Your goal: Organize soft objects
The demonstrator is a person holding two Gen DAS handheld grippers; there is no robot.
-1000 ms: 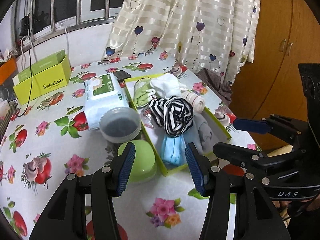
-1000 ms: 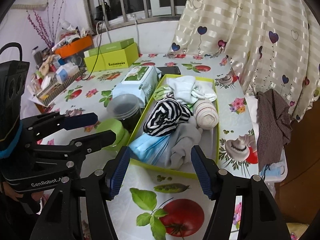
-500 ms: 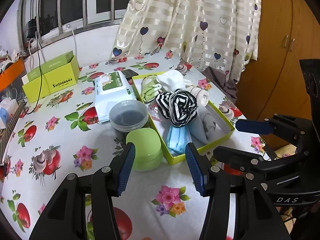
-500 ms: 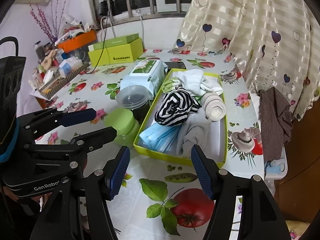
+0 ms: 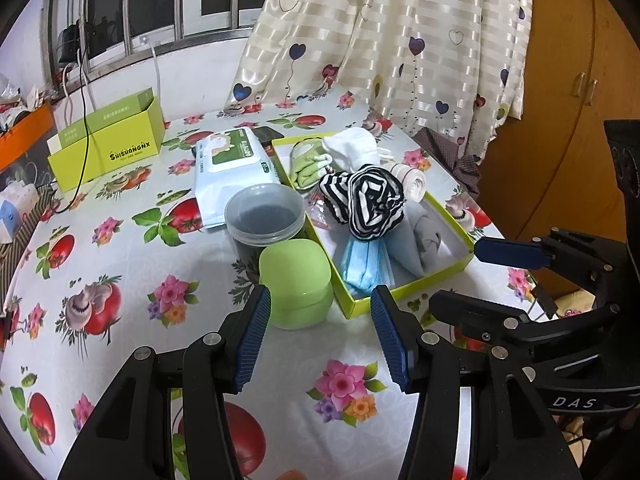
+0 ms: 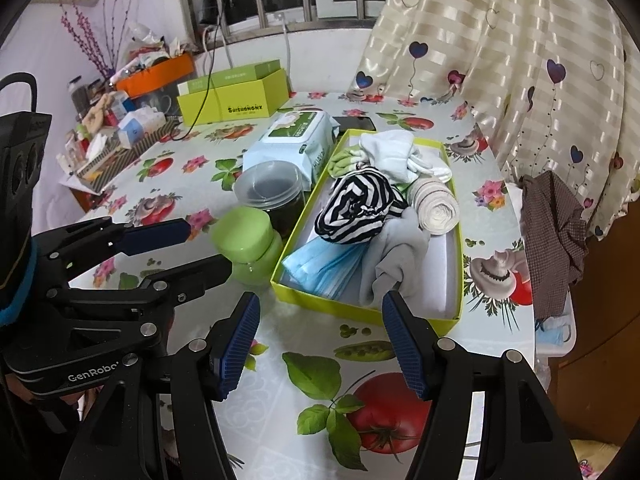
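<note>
Soft things packed in the yellow-green tray [image 6: 362, 312]

We see a striped black-and-white cloth [image 6: 356, 210] on top, blue face masks [image 6: 320, 266] and a grey cloth [image 6: 394, 254] at the near end, a rolled beige sock [image 6: 438, 206], white socks [image 6: 394, 156] and a green sock [image 6: 340, 162] behind. Beside the tray stand a lidded green jar [image 6: 246, 240] and a clear tub [image 6: 268, 186]. Our left gripper [image 5: 320, 330] and right gripper [image 6: 320, 334] hang over the tablecloth [image 5: 120, 264], jaws apart, holding nothing.

Print on the wet-wipes pack [image 5: 232, 158] too small to read; phone [image 6: 354, 123] half hidden behind it.
</note>
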